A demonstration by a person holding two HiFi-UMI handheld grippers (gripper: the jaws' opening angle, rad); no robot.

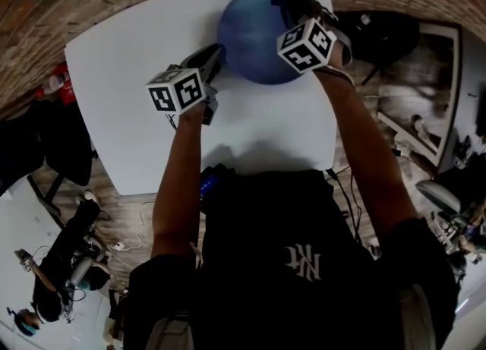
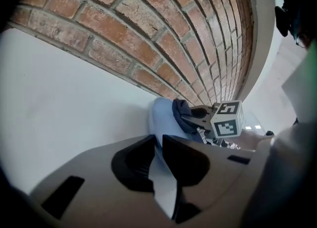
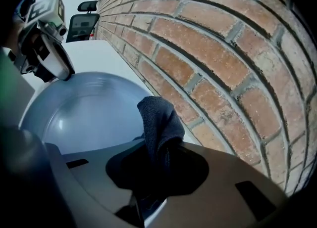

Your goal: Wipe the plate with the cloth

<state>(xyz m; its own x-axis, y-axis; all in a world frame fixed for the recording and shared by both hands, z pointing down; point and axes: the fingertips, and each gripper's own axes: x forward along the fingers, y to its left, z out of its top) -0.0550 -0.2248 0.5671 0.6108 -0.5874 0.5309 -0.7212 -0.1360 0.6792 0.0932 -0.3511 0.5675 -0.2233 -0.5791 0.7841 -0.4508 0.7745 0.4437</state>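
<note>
While your left gripper [image 2: 158,149] pinches the left rim of the blue plate [image 1: 254,37], your right gripper [image 3: 159,165] is clamped on a bunched dark cloth [image 3: 157,118] over the plate's far side, on a white desk [image 1: 129,105] by a brick wall [image 3: 223,49]. The plate is round, shallow and glossy, with a thin rim. The cloth is soft and nubbly, and it pokes out past the jaws in a loose fold (whether it touches the glaze is unclear). The likely trouble is that a hard sideways stroke could twist the slick rim out of your left pinch, or skate the plate across the smooth desk. Because only a small tuck of cloth is held, drag might pull it free, leaving bare jaw tips to scrape the surface.
</note>
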